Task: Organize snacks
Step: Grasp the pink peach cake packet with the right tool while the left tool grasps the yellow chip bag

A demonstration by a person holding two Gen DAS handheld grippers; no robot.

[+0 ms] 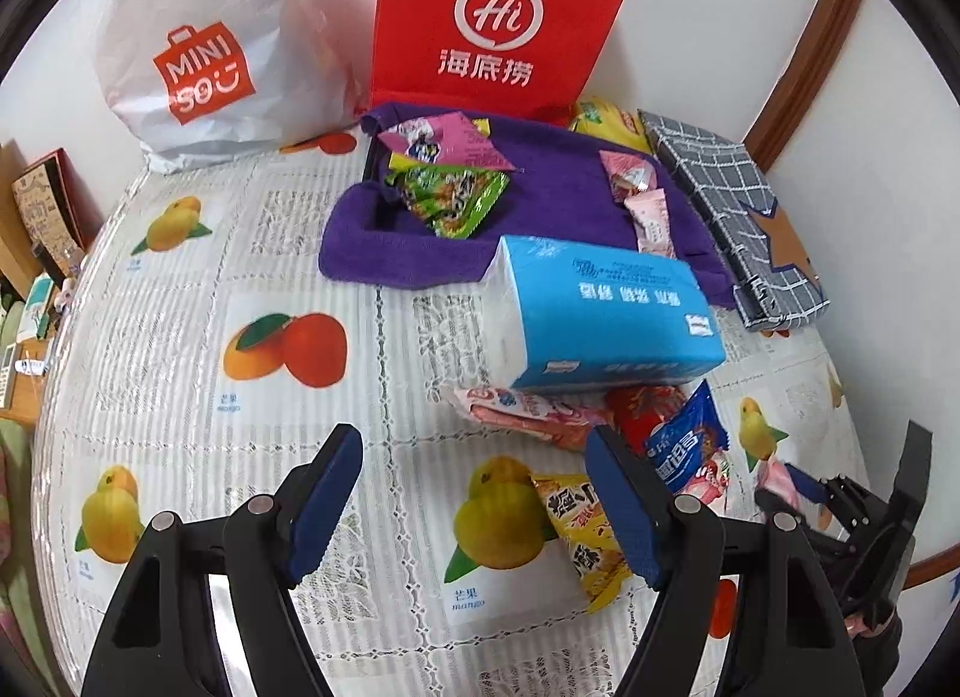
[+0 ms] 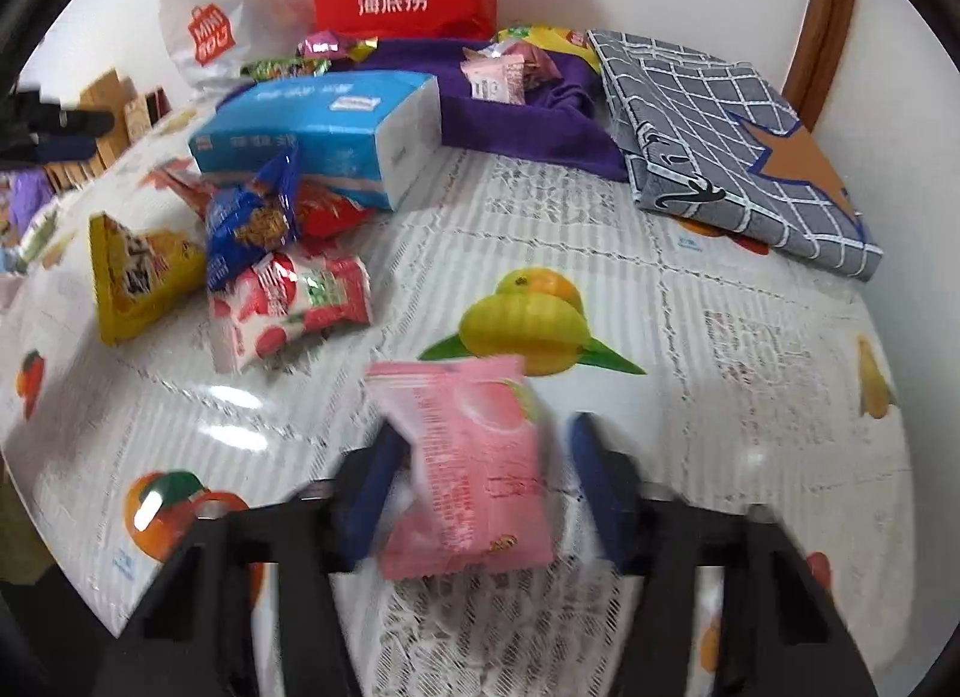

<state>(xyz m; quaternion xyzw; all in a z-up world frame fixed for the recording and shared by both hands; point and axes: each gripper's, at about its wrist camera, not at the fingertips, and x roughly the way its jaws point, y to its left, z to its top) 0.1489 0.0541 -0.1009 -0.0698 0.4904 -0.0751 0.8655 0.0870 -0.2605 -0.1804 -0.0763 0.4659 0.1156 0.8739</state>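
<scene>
My left gripper [image 1: 474,493] is open and empty above the table, with a yellow snack packet [image 1: 579,535] just inside its right finger. Near it lie a blue packet [image 1: 684,448], a red packet [image 1: 645,406] and a pink-and-white packet [image 1: 522,409]. My right gripper [image 2: 480,475] is shut on a pink snack packet [image 2: 468,469], held above the table; it also shows at the right edge of the left wrist view [image 1: 798,484]. A purple cloth tray [image 1: 540,211] holds green, pink and other packets [image 1: 450,199].
A blue tissue pack [image 1: 606,313] lies in front of the tray. A grey checked folded box [image 1: 738,211] lies on the right. A red bag [image 1: 498,18] and a white bag [image 1: 204,48] stand by the wall. The fruit-print tablecloth [image 1: 270,277] covers the table.
</scene>
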